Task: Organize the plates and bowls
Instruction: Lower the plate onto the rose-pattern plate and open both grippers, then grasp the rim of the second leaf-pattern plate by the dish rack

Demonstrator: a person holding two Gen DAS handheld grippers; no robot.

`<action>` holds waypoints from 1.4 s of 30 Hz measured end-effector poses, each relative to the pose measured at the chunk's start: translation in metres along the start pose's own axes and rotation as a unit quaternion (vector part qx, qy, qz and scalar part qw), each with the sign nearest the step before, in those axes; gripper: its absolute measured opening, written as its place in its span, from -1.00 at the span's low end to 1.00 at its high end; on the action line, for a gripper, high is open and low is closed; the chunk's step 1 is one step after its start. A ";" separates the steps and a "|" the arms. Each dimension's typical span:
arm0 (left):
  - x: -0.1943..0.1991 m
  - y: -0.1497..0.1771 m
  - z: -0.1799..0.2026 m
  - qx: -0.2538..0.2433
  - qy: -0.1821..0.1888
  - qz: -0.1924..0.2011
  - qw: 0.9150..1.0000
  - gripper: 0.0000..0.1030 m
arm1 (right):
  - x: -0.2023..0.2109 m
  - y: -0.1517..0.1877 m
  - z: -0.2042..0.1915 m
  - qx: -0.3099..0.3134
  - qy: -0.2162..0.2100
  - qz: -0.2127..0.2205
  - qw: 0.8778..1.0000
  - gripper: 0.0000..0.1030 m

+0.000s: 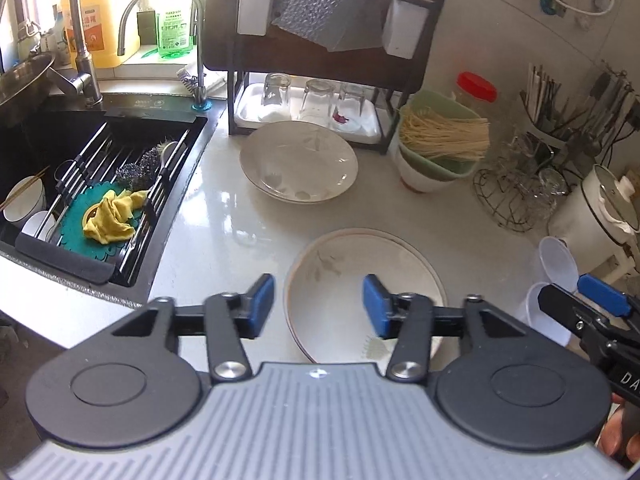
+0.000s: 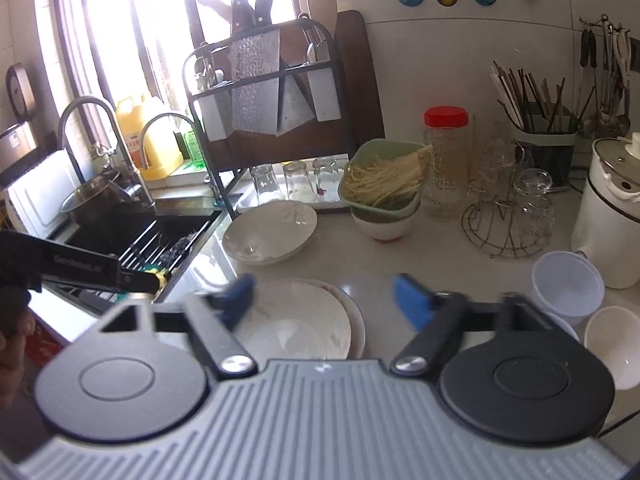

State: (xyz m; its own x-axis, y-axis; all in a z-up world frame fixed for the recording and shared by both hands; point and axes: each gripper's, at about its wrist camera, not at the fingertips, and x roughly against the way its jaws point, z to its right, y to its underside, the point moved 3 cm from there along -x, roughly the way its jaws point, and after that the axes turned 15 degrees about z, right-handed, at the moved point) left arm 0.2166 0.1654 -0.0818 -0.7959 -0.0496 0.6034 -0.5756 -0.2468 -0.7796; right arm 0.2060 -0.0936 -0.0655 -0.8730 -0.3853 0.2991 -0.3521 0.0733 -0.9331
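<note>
Kitchen tabletop [image 1: 224,240] beside sink: 2 cream leaf-patterned ceramic plates, near plate [image 1: 360,280] below left tongs [image 1: 319,305], far plate [image 1: 298,162] by rack. Both tongs released, empty; right tongs [image 2: 324,300] alongside, likely positioning for stacking.

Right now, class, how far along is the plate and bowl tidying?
Barely begun. Done: nothing looks stacked yet. The near plate and far plate lie apart on the counter. In hand: nothing; left gripper and right gripper are open and empty. Left: both plates and the small white bowls.
</note>
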 end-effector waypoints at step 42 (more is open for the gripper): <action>-0.258 -0.078 -0.117 0.018 0.051 -0.063 0.997 0.56 | -0.255 0.013 -0.040 -0.058 0.048 -0.117 0.990 0.43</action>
State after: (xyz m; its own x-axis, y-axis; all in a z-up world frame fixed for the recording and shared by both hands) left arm 0.4453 0.3108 -0.1962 -0.7343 0.0822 0.6738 -0.6659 -0.2804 -0.6914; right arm 0.4106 0.0427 -0.1459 -0.7884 -0.3162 0.5277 -0.5807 0.0995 -0.8080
